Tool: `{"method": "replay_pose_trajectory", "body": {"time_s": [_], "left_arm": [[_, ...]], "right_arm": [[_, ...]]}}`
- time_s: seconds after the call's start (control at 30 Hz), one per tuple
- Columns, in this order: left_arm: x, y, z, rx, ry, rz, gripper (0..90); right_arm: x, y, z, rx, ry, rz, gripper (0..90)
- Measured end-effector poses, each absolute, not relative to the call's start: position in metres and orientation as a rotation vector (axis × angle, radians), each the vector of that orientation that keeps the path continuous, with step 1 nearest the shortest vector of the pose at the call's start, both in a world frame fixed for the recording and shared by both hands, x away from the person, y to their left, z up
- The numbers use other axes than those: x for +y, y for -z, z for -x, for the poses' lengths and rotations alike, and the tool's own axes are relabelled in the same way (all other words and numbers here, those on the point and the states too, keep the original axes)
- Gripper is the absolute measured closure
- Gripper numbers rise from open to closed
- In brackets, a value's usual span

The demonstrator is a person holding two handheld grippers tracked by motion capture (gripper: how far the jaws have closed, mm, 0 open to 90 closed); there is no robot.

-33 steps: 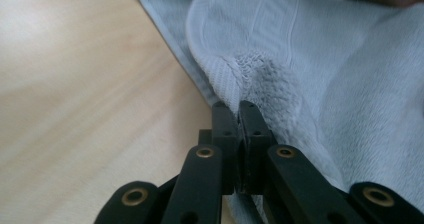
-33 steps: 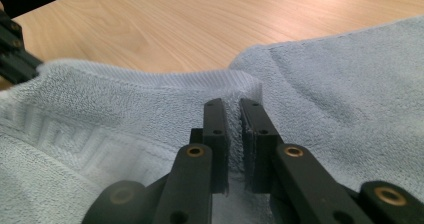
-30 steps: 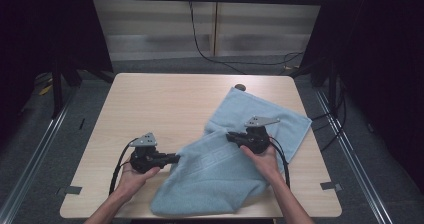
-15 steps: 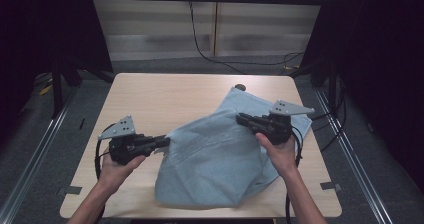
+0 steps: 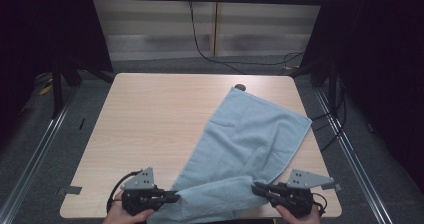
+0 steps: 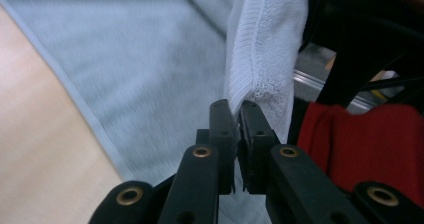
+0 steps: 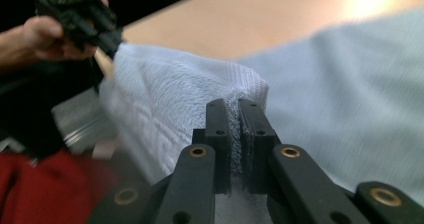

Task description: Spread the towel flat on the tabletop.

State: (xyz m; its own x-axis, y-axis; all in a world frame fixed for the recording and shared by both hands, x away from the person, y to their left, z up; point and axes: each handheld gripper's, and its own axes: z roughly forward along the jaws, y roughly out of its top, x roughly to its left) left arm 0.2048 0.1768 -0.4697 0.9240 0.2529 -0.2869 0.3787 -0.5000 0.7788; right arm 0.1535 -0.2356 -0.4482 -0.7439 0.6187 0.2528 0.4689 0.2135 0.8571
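Here a light blue towel (image 5: 250, 144) lies slantwise over the right half of the wooden counter (image 5: 150, 124), its far corner close to a small dark round thing (image 5: 240, 87) near the counter's back edge. The towel's near end is folded over into a band that runs along the front edge of the counter, stretched between the two tools. The left tongs (image 5: 176, 196) are closed on the band's left corner; in the left gripper view the jaws stand almost together with the towel's hemmed edge pinched between them (image 6: 239, 115). The right tongs (image 5: 256, 186) are clamped on the band's right corner, and the right gripper view shows the terry cloth bunched between the nearly touching jaws (image 7: 235, 109), with the other hand (image 7: 35, 39) and its tool farther off at the upper left. Both hands sit at the counter's near edge, well apart, one at each end of the fold.
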Motion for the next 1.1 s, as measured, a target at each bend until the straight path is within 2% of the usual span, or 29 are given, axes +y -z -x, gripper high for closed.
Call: {"method": "replay_pose_trajectory", "body": {"time_s": [0.1, 0.17, 0.23, 0.33, 0.37, 0.43, 0.5, 0.6, 0.77, 0.87, 1.0, 1.1], "left_arm": [[0.171, 0.483, -0.196, 0.443, 0.228, -2.192, 82.6], [0.171, 0.483, -0.193, 0.446, 0.28, -2.168, 78.2], [0.177, 0.476, -0.195, 0.437, 0.254, -2.132, 70.2], [0.187, 0.46, -0.207, 0.463, 0.182, -2.036, 57.3], [0.19, 0.455, -0.214, 0.466, 0.194, -2.003, 55.0], [0.192, 0.448, -0.229, 0.464, 0.171, -1.963, 54.6], [0.188, 0.447, -0.249, 0.501, 0.118, -1.988, 56.9], [0.175, 0.459, -0.284, 0.577, 0.116, -2.031, 57.1], [0.147, 0.484, -0.316, 0.625, 0.124, -2.12, 52.8], [0.135, 0.492, -0.316, 0.608, 0.112, -2.157, 51.6], [0.121, 0.499, -0.308, 0.547, 0.079, -2.224, 49.7], [0.116, 0.5, -0.299, 0.502, -0.04, -2.271, 52.0]], "right_arm": [[-0.239, 0.463, -0.146, 2.402, -1.537, -1.072, 80.1], [-0.243, 0.465, -0.145, 2.392, -1.566, -1.087, 73.0], [-0.247, 0.458, -0.146, 2.372, -1.584, -1.071, 64.6], [-0.253, 0.445, -0.15, 2.324, -1.63, -1.052, 58.9], [-0.253, 0.441, -0.152, 2.309, -1.632, -1.052, 58.6], [-0.253, 0.435, -0.159, 2.283, -1.635, -1.043, 58.9], [-0.252, 0.432, -0.169, 2.247, -1.661, -1.046, 59.5], [-0.25, 0.431, -0.19, 2.207, -1.671, -1.073, 60.1], [-0.251, 0.453, -0.237, 2.268, -1.467, -1.221, 51.3], [-0.25, 0.472, -0.255, 2.333, -1.387, -1.281, 46.4], [-0.241, 0.486, -0.26, 2.401, -1.317, -1.28, 43.1], [-0.237, 0.492, -0.258, 2.433, -1.251, -1.286, 42.7]]}}
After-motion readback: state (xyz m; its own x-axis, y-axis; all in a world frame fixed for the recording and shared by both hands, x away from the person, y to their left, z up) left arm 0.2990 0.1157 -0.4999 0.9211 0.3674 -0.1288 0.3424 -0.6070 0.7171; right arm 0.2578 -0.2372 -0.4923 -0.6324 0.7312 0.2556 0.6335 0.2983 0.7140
